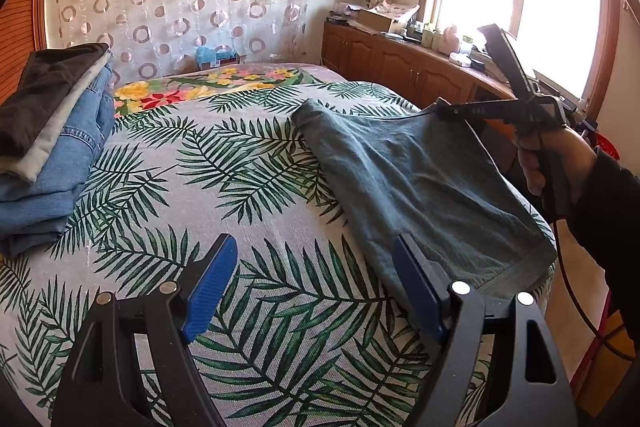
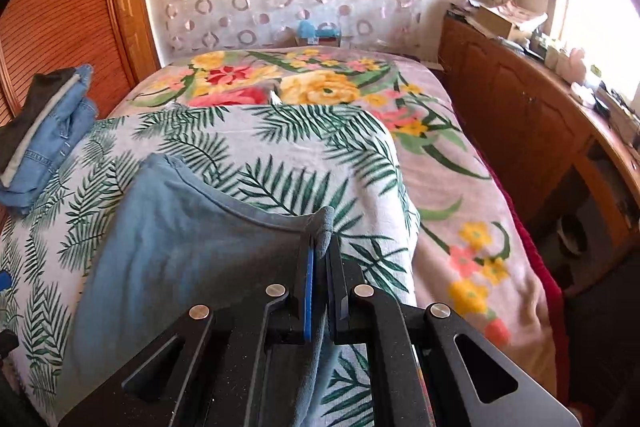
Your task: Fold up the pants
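Pants (image 1: 420,183) lie on the leaf-print cover (image 1: 248,187), already folded narrow. In the left wrist view their long axis runs from about 11 o'clock at the far end to about 5 o'clock at the near hem, which hangs at the bed edge.

Right gripper (image 2: 321,251): jaws closed tight on a corner of the pants, cloth bunched between the pads and poking out past the tips. That corner is lifted clear of the cover; the edge sags from it back to the far corner at roughly 10 o'clock in the right wrist view. The rest of the cloth is down on the bed.

Left gripper (image 1: 316,287): jaws wide apart, nothing between them. It hangs over bare cover, with the near end of the pants just beside its right finger (image 1: 420,291), at about 3 o'clock. I cannot tell if that finger touches the cloth.

My reading: the right hand (image 1: 556,163) has the far right corner, so the coming fold turns on carrying that end along the long axis toward the near hem. The left gripper is the nearer one to the hem and would need to shift toward 3 o'clock to pin or take it.

Risk, as I judge it: one-corner lift will skew the fold unless the other far corner follows.

Stack of folded clothes (image 1: 52,147) sits at 9 o'clock, well apart.
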### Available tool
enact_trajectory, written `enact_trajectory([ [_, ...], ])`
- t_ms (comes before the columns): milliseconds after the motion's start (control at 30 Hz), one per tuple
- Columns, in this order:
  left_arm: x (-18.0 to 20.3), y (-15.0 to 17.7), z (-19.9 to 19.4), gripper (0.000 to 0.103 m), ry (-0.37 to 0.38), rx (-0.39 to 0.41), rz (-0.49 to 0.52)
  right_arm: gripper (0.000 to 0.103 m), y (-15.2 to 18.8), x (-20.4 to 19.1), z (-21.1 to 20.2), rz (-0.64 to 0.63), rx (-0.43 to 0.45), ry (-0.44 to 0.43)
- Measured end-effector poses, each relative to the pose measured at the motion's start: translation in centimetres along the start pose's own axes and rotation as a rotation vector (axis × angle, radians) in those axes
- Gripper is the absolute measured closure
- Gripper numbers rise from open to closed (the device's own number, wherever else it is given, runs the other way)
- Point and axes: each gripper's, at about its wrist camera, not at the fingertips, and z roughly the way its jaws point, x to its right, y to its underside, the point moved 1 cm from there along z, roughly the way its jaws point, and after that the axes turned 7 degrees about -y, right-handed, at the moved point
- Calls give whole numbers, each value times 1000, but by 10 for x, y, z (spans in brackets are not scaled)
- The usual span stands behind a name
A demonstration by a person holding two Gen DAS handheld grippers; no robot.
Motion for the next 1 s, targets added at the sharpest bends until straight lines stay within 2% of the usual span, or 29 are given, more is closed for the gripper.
enact_trajectory([
  [167, 1, 2, 2, 23, 2, -5, 2, 98, -3, 1, 1, 2, 7, 15],
  [333, 2, 3, 1, 23, 4, -6, 5, 74, 3, -5, -9, -47, 26, 34],
  [400, 3, 3, 1, 23, 5, -5, 6, 69, 9, -7, -13, -63, 28, 38],
  [600, 6, 4, 0, 23, 9, -7, 13, 69, 47, -23, -39, -90, 45, -13],
  [833, 10, 4, 1, 23, 13, -16, 20, 69, 98, -40, -60, -124, -1, -90],
  [1000, 16, 6, 4, 23, 16, -25, 30, 69, 116, -36, -67, -96, 4, -117],
])
